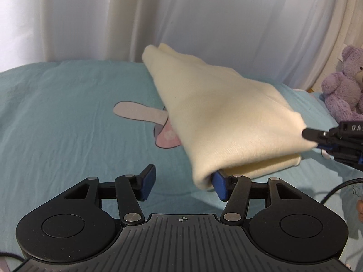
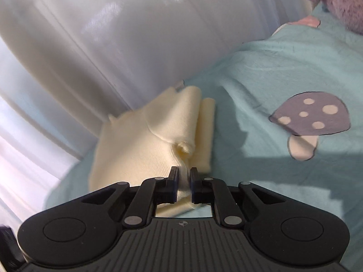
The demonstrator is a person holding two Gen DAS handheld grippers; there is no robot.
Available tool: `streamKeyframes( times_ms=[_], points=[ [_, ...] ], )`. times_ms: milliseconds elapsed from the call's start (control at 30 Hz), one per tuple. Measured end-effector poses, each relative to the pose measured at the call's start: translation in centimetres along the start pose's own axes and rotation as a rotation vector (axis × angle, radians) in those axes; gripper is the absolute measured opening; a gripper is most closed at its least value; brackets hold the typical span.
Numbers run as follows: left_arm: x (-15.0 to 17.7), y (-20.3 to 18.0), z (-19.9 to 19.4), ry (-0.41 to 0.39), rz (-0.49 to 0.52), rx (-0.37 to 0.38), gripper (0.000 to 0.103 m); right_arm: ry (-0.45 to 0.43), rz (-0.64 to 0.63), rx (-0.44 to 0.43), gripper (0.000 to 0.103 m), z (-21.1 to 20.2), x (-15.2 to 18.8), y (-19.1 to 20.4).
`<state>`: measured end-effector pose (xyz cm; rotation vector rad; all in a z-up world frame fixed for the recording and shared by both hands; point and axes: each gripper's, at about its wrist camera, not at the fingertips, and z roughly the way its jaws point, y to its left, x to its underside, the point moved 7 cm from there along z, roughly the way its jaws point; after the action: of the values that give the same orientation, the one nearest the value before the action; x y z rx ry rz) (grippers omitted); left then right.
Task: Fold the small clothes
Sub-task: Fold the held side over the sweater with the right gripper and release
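A: Two grippers on the cream garment, lifted over the teal bedsheet.
B: Right gripper pinches its edge; left gripper gapes, cloth draped over one finger.

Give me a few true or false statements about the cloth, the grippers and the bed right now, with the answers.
1. The right gripper is shut on the cream cloth. True.
2. The left gripper is shut. False: its jaws stand wide apart, with the cloth draped over one finger.
3. The cloth lies flat on the bed. False: it is lifted above the sheet.
4. A purple teddy sits at the bed's edge. True.
5. The sheet is plain. False: it shows mushroom prints.
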<state>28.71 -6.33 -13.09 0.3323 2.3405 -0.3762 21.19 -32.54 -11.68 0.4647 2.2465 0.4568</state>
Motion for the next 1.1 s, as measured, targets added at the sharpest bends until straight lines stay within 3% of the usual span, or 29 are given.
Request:
streamKeyframes(
  times_ms=[67,167,233,267,300,433,500,567,600,700,833,967,1100],
  points=[
    [0.2,0.3,-0.2,0.014,-0.008,0.002,0.059,-0.019,-0.038,-0.035,0.011,-0.5,-0.3,0.5],
    [-0.1,0.8,-1.2,0.007,-0.032,0.035,0.060,-0.088,0.018,-0.085,0.015,-1.5,-2.7,-0.1],
    [-0.4,1.3,-1.8,0.009,-0.064,0.064,0.060,-0.084,0.054,-0.101,0.031,-1.0,-4.1,-0.7],
    [-0.5,1.5,-2.0,0.011,-0.080,0.076,0.061,-0.070,0.071,-0.130,0.059,-0.4,-4.6,-0.9],
    [-0.8,1.8,-2.2,0.012,-0.104,0.091,0.062,-0.062,0.086,-0.147,0.067,0.2,-5.0,-1.1],
    [-2.1,2.1,-2.7,-0.016,-0.169,0.126,0.067,0.013,0.155,-0.184,0.058,3.6,-6.0,-1.4],
    [-2.6,2.3,-2.5,-0.014,-0.188,0.136,0.068,0.056,0.132,-0.179,0.025,5.0,-5.9,-0.7],
    [-3.1,2.1,-2.1,-0.012,-0.178,0.128,0.068,0.036,0.053,-0.135,0.018,5.2,-6.0,0.4],
    [-3.4,2.1,-1.9,-0.012,-0.167,0.119,0.068,-0.002,0.007,-0.130,0.007,4.6,-6.3,1.2],
    [-4.2,1.8,-1.6,-0.025,-0.142,0.092,0.068,-0.082,0.063,-0.192,0.007,2.7,-6.9,1.2],
    [-5.2,1.8,-0.9,-0.020,-0.166,0.093,0.068,-0.057,-0.050,-0.012,0.007,3.6,-4.9,0.0],
    [-5.7,1.3,0.6,0.018,-0.165,0.085,0.068,-0.046,-0.043,-0.037,0.008,4.1,-4.4,-0.5],
    [-6.2,0.9,1.7,0.044,-0.151,0.060,0.068,-0.073,-0.039,-0.027,0.019,2.8,-5.3,-1.2]
  ],
)
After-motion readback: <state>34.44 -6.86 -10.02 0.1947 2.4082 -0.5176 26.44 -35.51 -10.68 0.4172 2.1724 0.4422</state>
